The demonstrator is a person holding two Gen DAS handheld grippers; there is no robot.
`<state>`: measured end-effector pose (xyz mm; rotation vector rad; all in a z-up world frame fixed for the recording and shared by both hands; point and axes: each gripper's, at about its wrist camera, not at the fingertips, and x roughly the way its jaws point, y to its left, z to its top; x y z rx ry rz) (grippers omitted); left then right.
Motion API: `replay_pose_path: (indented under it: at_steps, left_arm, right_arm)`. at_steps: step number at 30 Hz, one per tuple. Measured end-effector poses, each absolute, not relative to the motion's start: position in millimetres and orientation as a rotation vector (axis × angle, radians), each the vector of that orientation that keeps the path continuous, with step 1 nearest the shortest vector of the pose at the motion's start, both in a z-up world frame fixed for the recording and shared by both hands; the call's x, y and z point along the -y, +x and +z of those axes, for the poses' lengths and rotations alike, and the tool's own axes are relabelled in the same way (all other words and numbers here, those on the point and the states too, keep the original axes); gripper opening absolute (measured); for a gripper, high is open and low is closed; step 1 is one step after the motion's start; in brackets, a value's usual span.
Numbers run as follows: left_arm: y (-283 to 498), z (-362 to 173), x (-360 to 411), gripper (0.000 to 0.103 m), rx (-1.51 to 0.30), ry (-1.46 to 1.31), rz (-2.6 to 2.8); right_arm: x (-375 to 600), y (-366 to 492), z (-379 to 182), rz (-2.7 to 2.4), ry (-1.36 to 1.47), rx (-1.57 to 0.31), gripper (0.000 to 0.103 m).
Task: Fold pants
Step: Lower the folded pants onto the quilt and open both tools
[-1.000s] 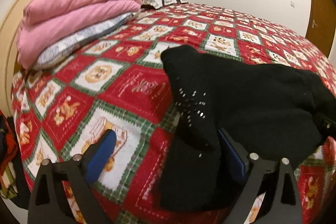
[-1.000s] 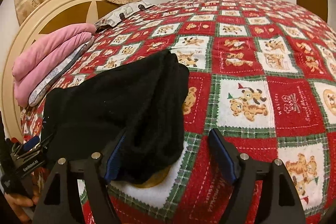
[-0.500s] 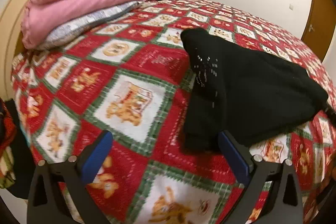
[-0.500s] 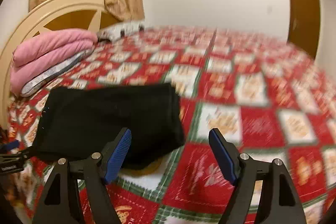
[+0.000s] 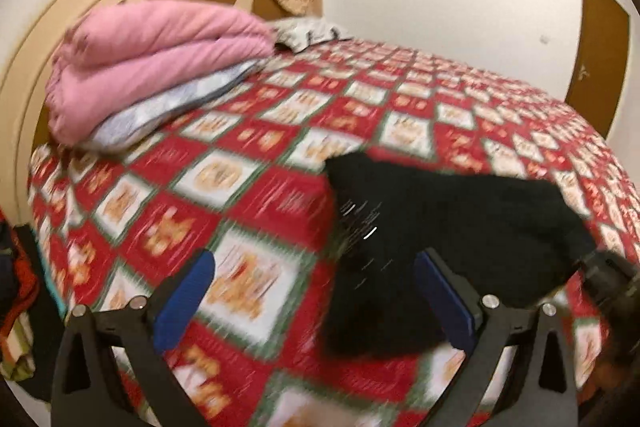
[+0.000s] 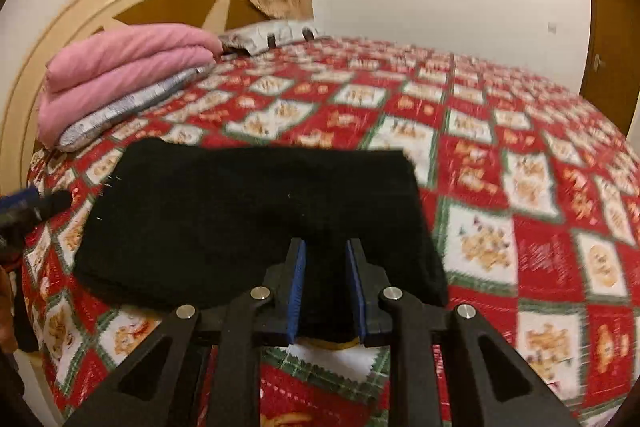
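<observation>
Right gripper (image 6: 325, 291) has narrowed onto folded black knit pants' (image 6: 256, 211) near edge, hold uncertain; left gripper (image 5: 316, 301) wide, empty. Pinch all layers.

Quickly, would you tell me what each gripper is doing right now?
Left gripper: open, holding nothing.
Right gripper: nearly closed at the black pants edge; grip cannot be told.

The left tool (image 5: 314, 297) is held low with its blue-padded fingers (image 5: 184, 297) spread wide, nothing between them. The right tool (image 6: 326, 291) has its fingers (image 6: 297, 293) drawn close together, a narrow gap left between the blue pads.
</observation>
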<state>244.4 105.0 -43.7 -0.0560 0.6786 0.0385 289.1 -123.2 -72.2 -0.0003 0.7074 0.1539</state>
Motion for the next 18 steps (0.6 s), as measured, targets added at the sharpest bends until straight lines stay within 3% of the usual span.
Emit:
replay_pose_path:
  at_steps: [4, 6, 12, 18]
  left_arm:
    - [260, -36, -71, 0.101, -0.634, -0.046, -0.041]
    - [263, -36, -63, 0.095, -0.634, -0.076, -0.078]
    - [254, -39, -52, 0.095, -0.621, -0.122, -0.155]
    - [300, -83, -63, 0.094, -0.815, -0.13, -0.105]
  right_arm:
    - [118, 293, -78, 0.167, -0.007, -0.715, 0.022]
    - [121, 293, -78, 0.176, 0.013, -0.715, 0.022]
    - [136, 294, -78, 0.226, 0.115, -0.709, 0.022]
    - [135, 295, -78, 0.236, 0.12, -0.719, 0.022]
